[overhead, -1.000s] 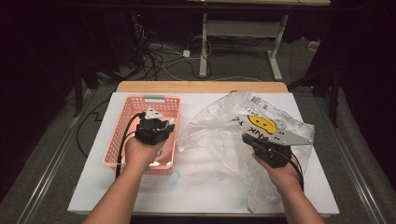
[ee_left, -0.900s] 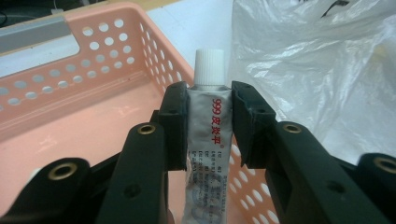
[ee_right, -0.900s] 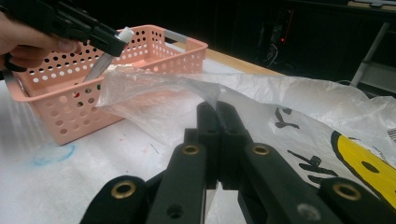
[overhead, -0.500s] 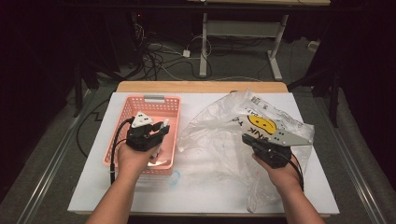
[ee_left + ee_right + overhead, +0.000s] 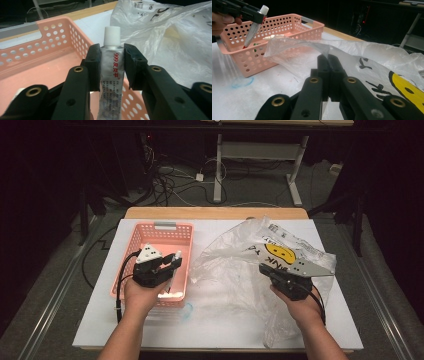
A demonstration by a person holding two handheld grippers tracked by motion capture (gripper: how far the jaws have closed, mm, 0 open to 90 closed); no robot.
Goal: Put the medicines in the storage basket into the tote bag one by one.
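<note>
Clearly the left gripper (image 5: 112, 67) is clamped on a silver tube (image 5: 111, 75) with a white screw cap, its two jaws pressed against the tube's sides just below the cap, so that the cap stands clear above the jaw tips and the tube's body runs down between the jaws toward the hand. Beneath and behind that gripper lies the pink basket (image 5: 52, 37), a perforated plastic tray with a grey handle strip on its far rim; the tube hangs over the basket's inside, above its floor and not touching it. Off to the gripper's right spreads the clear plastic bag (image 5: 175, 37), crumpled on the white table (image 5: 225, 330). The right gripper (image 5: 329, 75) has its jaws shut together on a fold of that bag, the film rising from the jaw tips and stretching away toward the basket. Red print along the tube's side shows in the left gripper view; the high view gives the tube (image 5: 172, 270) as a thin pale stick angled down from the left gripper (image 5: 167, 267) over the basket (image 5: 165, 227). From the right gripper view, a pale wrapped object (image 5: 274, 37) lies inside the basket (image 5: 294, 25), beyond the bag's raised edge, with small green and red bits near it that are too small to tell. A yellow smiley face (image 5: 286, 254) with black lettering is printed on the bag (image 5: 240, 265), just ahead of the right gripper (image 5: 272, 272) in the high view.
</note>
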